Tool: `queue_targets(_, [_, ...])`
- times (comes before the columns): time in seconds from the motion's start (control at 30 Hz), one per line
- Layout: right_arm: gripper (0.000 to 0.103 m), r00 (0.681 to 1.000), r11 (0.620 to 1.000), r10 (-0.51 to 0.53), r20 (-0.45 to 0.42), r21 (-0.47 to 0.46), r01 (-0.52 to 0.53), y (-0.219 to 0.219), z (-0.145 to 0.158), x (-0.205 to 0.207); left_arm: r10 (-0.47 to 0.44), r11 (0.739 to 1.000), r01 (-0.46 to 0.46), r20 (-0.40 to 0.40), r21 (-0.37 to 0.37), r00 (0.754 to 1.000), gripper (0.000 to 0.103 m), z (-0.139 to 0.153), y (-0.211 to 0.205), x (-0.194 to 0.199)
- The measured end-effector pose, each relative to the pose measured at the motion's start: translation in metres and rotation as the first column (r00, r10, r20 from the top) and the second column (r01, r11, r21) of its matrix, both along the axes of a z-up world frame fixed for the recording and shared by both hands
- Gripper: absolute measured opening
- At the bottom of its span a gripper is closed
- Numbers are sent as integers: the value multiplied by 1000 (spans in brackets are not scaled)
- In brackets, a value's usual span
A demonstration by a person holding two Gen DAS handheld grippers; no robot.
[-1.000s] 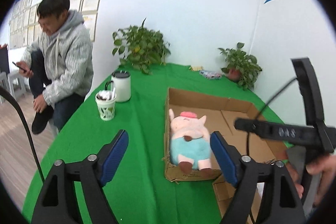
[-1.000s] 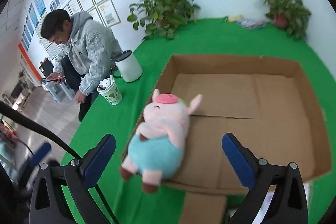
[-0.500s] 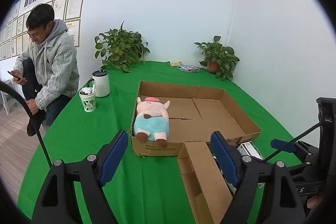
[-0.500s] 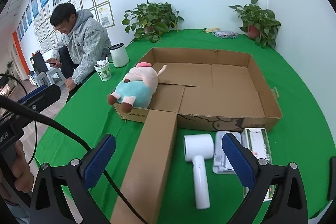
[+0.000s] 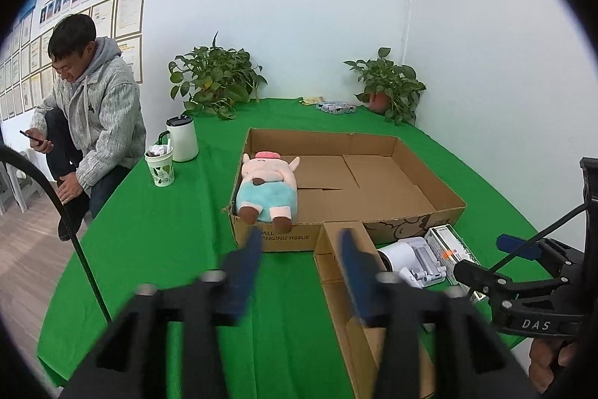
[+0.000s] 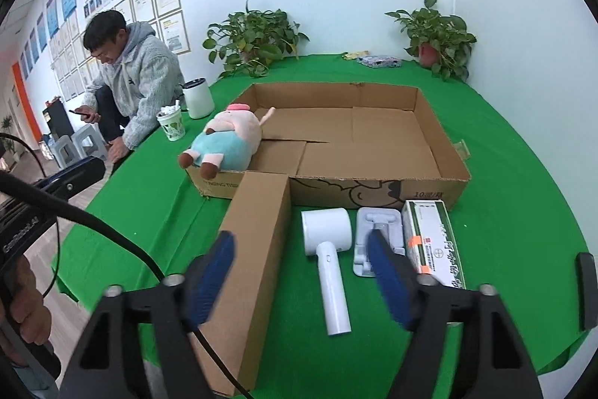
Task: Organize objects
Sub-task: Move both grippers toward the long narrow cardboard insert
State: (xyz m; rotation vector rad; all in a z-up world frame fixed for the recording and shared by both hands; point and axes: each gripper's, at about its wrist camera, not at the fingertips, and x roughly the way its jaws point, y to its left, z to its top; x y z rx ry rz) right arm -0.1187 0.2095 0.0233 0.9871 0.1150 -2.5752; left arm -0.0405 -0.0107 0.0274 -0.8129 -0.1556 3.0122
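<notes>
Plush pig (image 6: 228,141) lay in cardboard box (image 6: 441,141); left gripper (image 5: 299,268) and right gripper (image 6: 302,272) were closing, both empty.

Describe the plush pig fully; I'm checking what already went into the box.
The plush pig looks soft: pale pink head and limbs, darker pink snout, teal body, brown hoof tips. It lies along the left wall of the open cardboard box, at the near left corner, hind feet overhanging the front edge. No gripper touches it.

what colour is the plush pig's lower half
Light turquoise blue, with a pale pink upper body; the plush pig shows best in the right wrist view.
</notes>
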Motion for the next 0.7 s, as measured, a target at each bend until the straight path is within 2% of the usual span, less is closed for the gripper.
queue_targets(0.03, [98,1000,1000,-8,-9,3,8,1,0,0,3,1000,-3,-20,19,1000,93,1,-1,3])
queue_targets(0.1, [99,1000,1000,-9,-19,1,9,3,0,2,-15,998,18,-40,52,999,93,2,-3,5])
queue_targets(0.2, [99,1000,1000,-12,-21,15,12,4,-1,3,-2,998,3,-15,60,1000,93,0,-5,3])
queue_targets(0.47, [99,1000,999,-13,-21,39,14,2,-5,-3,-37,996,39,-27,76,999,93,-1,-6,3])
queue_targets(0.6, [99,1000,999,25,-18,27,-24,-2,-4,-2,-20,997,23,-34,79,999,93,0,-13,5])
queue_targets(0.7, [99,995,995,103,11,4,-103,-12,-2,2,-6,995,10,-38,95,999,93,1,-25,9])
